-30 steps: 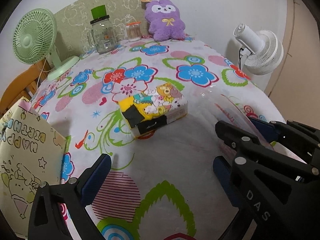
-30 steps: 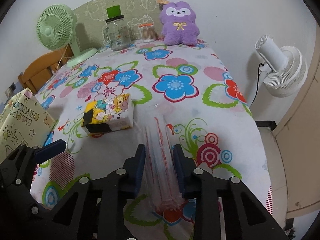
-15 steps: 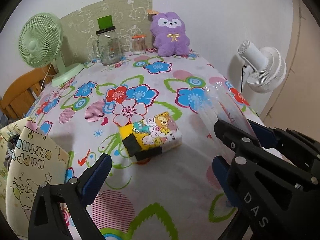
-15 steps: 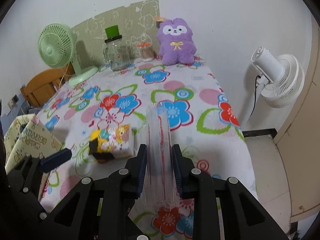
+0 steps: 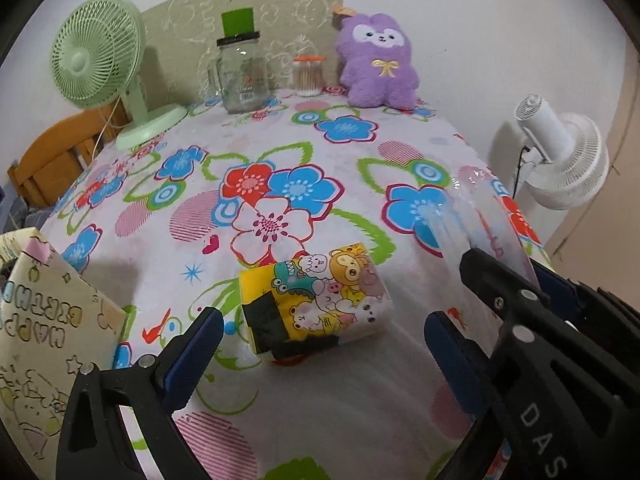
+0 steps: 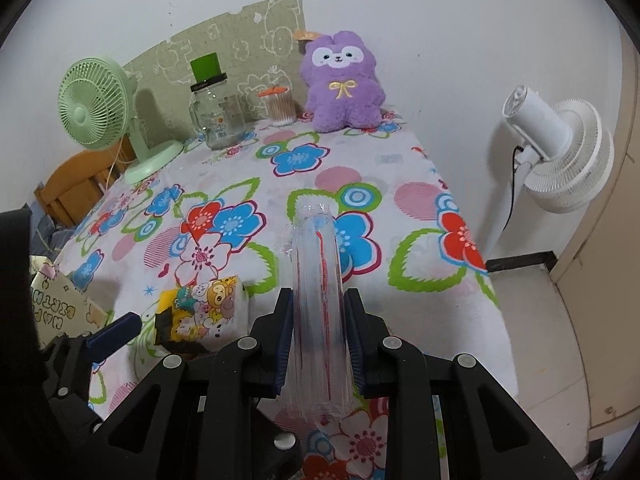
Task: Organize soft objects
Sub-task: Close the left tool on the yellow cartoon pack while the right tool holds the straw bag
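My right gripper point(image 6: 319, 300) is shut on a long clear plastic pack with red stripes point(image 6: 318, 260), held up off the flowered tablecloth point(image 6: 420, 208); in the left wrist view the pack point(image 5: 484, 220) juts out at the right. My left gripper point(image 5: 322, 322) stands open just short of a cartoon-printed tissue pack point(image 5: 320, 292), touching nothing. The same tissue pack point(image 6: 204, 316) lies left of the right gripper. A purple plush toy point(image 5: 378, 68) sits upright at the table's far edge against the wall.
A "Happy Birthday" paper gift bag point(image 5: 48, 320) stands at the near left. At the back are a green desk fan point(image 5: 100, 56), a glass jar with a green lid point(image 5: 240, 76) and a jar of cotton swabs point(image 5: 307, 76). A white fan point(image 5: 560, 152) stands beyond the table's right edge.
Both grippers have drawn back and a little up from the table. The clear pack has come off the cloth in the right gripper. The tissue pack has stayed put.
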The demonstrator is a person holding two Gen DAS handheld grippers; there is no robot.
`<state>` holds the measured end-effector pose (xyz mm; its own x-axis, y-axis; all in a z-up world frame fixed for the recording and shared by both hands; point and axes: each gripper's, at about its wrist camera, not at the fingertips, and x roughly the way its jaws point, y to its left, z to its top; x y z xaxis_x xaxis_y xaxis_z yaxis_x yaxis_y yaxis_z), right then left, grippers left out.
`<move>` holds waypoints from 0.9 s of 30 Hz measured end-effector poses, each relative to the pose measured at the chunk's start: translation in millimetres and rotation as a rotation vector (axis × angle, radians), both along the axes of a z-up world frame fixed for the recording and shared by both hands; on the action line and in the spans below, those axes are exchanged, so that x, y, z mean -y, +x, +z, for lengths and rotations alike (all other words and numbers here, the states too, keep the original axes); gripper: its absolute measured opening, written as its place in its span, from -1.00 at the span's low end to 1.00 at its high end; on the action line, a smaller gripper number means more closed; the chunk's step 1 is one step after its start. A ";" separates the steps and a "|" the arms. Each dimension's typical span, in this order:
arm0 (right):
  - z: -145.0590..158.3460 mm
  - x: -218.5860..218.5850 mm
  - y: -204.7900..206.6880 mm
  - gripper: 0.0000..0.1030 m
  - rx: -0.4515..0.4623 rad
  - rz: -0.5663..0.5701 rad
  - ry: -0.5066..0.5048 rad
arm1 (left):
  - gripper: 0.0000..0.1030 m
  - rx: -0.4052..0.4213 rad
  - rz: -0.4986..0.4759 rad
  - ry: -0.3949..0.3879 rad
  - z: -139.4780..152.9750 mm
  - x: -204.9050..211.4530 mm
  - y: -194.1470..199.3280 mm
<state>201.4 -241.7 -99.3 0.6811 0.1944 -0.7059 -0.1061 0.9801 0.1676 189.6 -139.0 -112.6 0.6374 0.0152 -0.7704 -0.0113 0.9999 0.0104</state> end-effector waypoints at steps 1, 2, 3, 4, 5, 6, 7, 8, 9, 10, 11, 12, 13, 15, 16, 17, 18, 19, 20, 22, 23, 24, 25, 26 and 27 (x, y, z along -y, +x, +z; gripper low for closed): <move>-2.0 -0.1 1.6 -0.45 -0.003 0.000 0.001 | 0.96 -0.001 0.002 0.001 -1.6 -0.2 1.1; -3.2 -0.3 3.1 -0.45 -0.006 0.000 0.001 | 0.96 -0.003 0.003 0.002 -3.4 -0.3 2.5; -4.8 -0.4 4.6 -0.45 -0.009 0.000 0.002 | 0.96 -0.005 0.004 0.003 -4.7 -0.3 3.5; -6.1 -0.6 5.7 -0.45 -0.013 0.000 0.003 | 0.96 -0.007 0.006 0.003 -6.0 -0.6 4.4; -7.8 -0.7 7.0 -0.45 -0.016 0.001 0.004 | 0.96 -0.010 0.009 0.003 -7.9 -1.2 5.8; -9.4 -1.0 8.3 -0.45 -0.020 0.001 0.005 | 0.96 -0.012 0.011 0.004 -8.8 -1.4 6.2; -11.1 -1.6 9.8 -0.45 -0.024 0.003 0.007 | 0.95 -0.017 0.015 0.004 -10.8 -2.3 7.6; -12.4 -1.7 10.6 -0.45 -0.027 0.004 0.010 | 0.92 -0.020 0.016 0.003 -12.2 -2.8 8.8; -14.1 -2.3 11.9 -0.45 -0.031 0.006 0.013 | 0.91 -0.025 0.018 0.003 -13.5 -2.8 10.1; -15.6 -2.8 13.0 -0.45 -0.034 0.007 0.014 | 0.88 -0.031 0.018 0.002 -14.9 -2.6 11.0; -16.9 -2.6 14.1 -0.45 -0.036 0.006 0.016 | 0.87 -0.038 0.017 -0.002 -16.9 -2.4 12.5; -17.9 -2.4 14.8 -0.45 -0.037 0.006 0.017 | 0.87 -0.048 0.015 -0.003 -18.0 -1.9 13.6; -19.2 -1.7 15.8 -0.45 -0.041 0.005 0.023 | 0.85 -0.045 0.015 -0.007 -17.5 -1.8 14.0; -19.3 -0.8 16.8 -0.45 -0.043 0.006 0.034 | 0.83 -0.046 0.013 -0.012 -17.7 -1.1 14.4; -18.9 -0.8 16.9 -0.45 -0.040 0.004 0.032 | 0.80 -0.045 0.012 -0.015 -17.7 -1.3 14.4; -19.3 0.0 17.4 -0.45 -0.039 0.003 0.030 | 0.76 -0.045 0.008 -0.021 -17.6 -1.3 14.4; -19.6 0.7 17.9 -0.45 -0.040 0.003 0.032 | 0.72 -0.042 0.005 -0.022 -17.2 -0.8 14.2; -19.4 0.4 17.8 -0.45 -0.041 0.001 0.031 | 0.61 -0.036 -0.002 -0.023 -16.2 0.0 13.2; -19.3 0.7 17.8 -0.45 -0.041 -0.001 0.030 | 0.57 -0.033 -0.008 -0.023 -15.8 0.5 13.2; -18.8 0.5 16.8 -0.45 -0.043 -0.005 0.022 | 0.52 -0.032 -0.019 -0.021 -15.3 1.1 12.8; -18.6 0.1 16.2 -0.45 -0.045 -0.006 0.020 | 0.50 -0.032 -0.025 -0.018 -14.9 1.3 12.2; -18.3 -0.4 15.7 -0.45 -0.047 -0.006 0.018 | 0.50 -0.033 -0.028 -0.015 -14.5 1.4 11.7; -17.9 -0.6 14.4 -0.45 -0.048 -0.007 0.017 | 0.49 -0.036 -0.032 -0.011 -14.1 1.5 10.6; -17.5 -1.2 13.0 -0.45 -0.049 -0.006 0.015 | 0.48 -0.039 -0.036 -0.009 -13.4 1.1 8.8; -17.0 -1.7 11.2 -0.45 -0.050 -0.003 0.016 | 0.48 -0.039 -0.039 -0.009 -12.7 0.4 7.2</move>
